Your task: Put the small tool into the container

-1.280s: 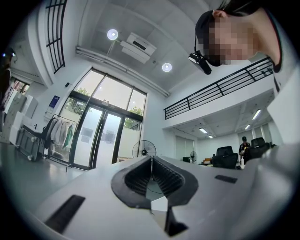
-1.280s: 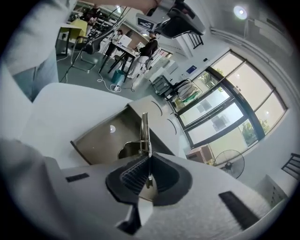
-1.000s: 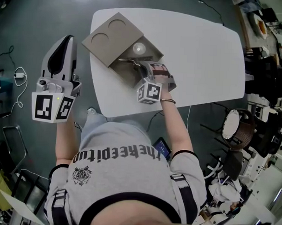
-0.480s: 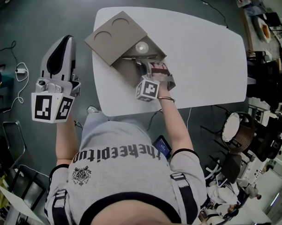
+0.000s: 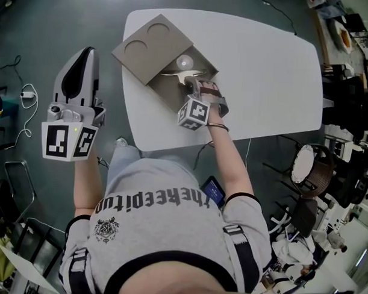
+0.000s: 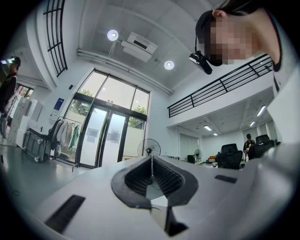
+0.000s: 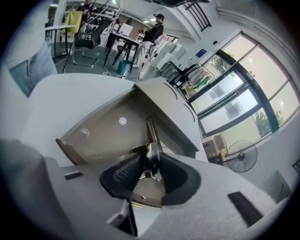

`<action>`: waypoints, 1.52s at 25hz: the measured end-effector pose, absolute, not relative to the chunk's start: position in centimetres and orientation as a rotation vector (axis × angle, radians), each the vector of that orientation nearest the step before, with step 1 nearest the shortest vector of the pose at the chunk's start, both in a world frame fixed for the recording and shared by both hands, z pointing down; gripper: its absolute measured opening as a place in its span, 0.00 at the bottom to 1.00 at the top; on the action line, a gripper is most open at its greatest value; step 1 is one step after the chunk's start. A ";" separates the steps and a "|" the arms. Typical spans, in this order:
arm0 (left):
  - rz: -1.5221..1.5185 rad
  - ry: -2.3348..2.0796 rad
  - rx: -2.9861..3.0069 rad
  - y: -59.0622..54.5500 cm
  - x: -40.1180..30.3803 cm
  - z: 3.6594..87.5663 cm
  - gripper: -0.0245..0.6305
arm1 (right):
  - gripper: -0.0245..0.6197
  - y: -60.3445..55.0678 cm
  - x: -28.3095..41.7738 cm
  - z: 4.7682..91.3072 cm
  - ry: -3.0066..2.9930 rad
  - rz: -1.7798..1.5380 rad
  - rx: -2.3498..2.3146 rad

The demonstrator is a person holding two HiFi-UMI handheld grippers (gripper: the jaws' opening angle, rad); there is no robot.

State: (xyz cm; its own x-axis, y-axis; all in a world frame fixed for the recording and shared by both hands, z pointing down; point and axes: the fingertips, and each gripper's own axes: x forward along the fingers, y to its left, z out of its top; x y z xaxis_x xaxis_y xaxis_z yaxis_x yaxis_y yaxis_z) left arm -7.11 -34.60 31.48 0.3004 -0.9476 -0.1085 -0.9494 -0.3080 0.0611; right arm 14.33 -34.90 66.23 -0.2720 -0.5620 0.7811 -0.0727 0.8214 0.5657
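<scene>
Left tool (image 5: 83,54): hovering left of the table (image 5: 265,68), jaws pressing together on nothing.
Box (image 5: 165,91): lying open beneath the right tool (image 7: 149,165).
Metal implement (image 7: 151,131): lying inside the box, between the right tool's jaws.
Right tool: jaws opening, pads not pinching the implement.

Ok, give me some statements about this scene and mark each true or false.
1. The box sits on the table. True.
2. The right gripper is over the floor. False: it is at the open box, its jaws opening, with the tool between them.
3. The left gripper is off the table's left side. True.
4. The left jaws hold the tool. False: they are shut with nothing between them.
</scene>
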 end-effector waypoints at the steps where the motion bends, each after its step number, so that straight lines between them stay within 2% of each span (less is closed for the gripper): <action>1: 0.196 1.835 -2.524 -34.4 -7.2 31.4 0.06 | 0.22 -34.7 14.3 66.2 -1.818 -0.475 0.495; 8: 0.221 1.758 -2.564 -33.7 -8.3 30.6 0.06 | 0.22 -33.9 13.0 63.8 -1.925 -0.257 0.633; 10: 0.233 1.732 -2.578 -33.4 -8.4 30.2 0.06 | 0.19 -33.6 13.1 62.8 -1.959 -0.167 0.712; 13: 0.250 1.694 -2.599 -32.8 -8.7 29.7 0.06 | 0.05 -33.2 13.5 61.1 -2.008 -0.013 0.888; 19: 0.262 1.617 -2.642 -31.4 -9.6 29.0 0.06 | 0.04 -31.9 13.4 57.4 -2.127 0.255 1.194; 38: 0.319 1.358 -2.771 -27.3 -8.8 26.9 0.06 | 0.04 -24.8 12.5 44.8 -2.203 0.228 1.708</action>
State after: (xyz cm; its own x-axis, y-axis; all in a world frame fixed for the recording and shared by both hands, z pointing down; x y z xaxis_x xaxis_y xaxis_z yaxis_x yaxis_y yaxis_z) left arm -8.81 -27.28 26.91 0.5959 -0.7776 -0.2006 -0.7856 -0.6163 0.0551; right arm 12.51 -24.79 44.83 -0.2172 -0.9062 0.3628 -0.9613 0.2631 0.0815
